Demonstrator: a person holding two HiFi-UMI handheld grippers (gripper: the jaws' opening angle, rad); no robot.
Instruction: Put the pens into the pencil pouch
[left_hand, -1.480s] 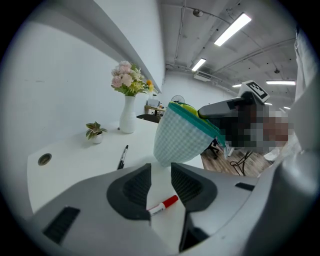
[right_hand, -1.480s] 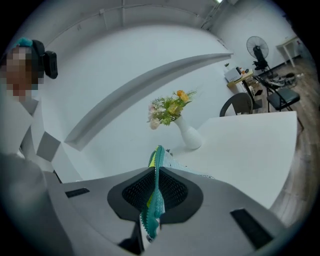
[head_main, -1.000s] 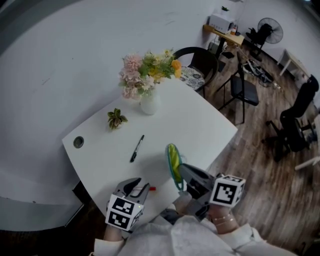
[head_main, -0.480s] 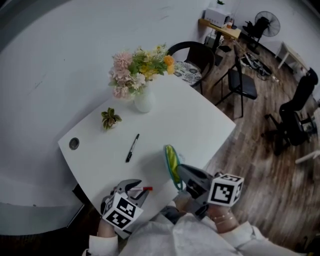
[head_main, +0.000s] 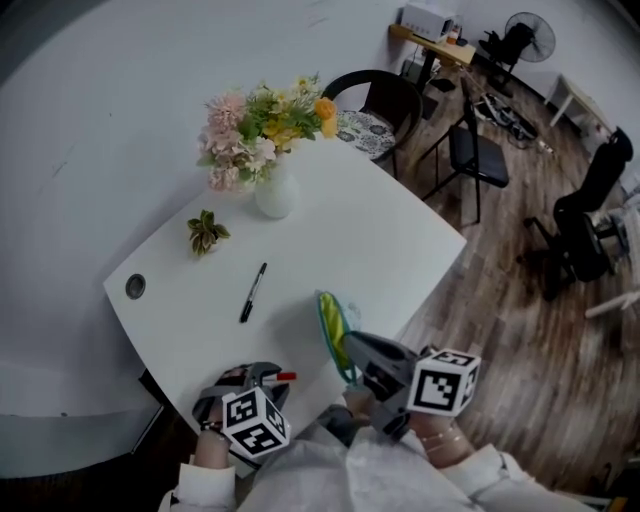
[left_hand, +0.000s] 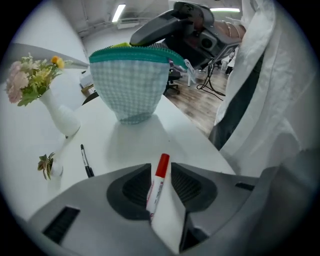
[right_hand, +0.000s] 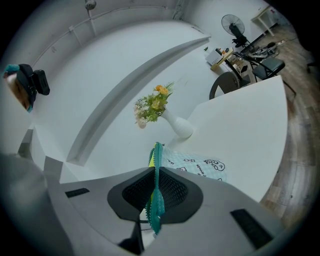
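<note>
My left gripper is shut on a white marker with a red cap at the table's near edge; the cap pokes out toward the pouch. The teal checked pencil pouch stands upright on the white table, mouth up, with my right gripper shut on its teal zip edge. In the left gripper view the pouch hangs ahead of and above the marker. A black pen lies loose on the table, left of the pouch and apart from both grippers.
A white vase of flowers stands at the table's far side, with a small potted plant and a round cable hole to its left. A black chair sits behind the far corner. The table's right edge drops to wooden floor.
My left gripper has sunk toward the table edge and rolled, still holding the marker. The right gripper and the pouch have kept still. The black pen has not moved on the table.
</note>
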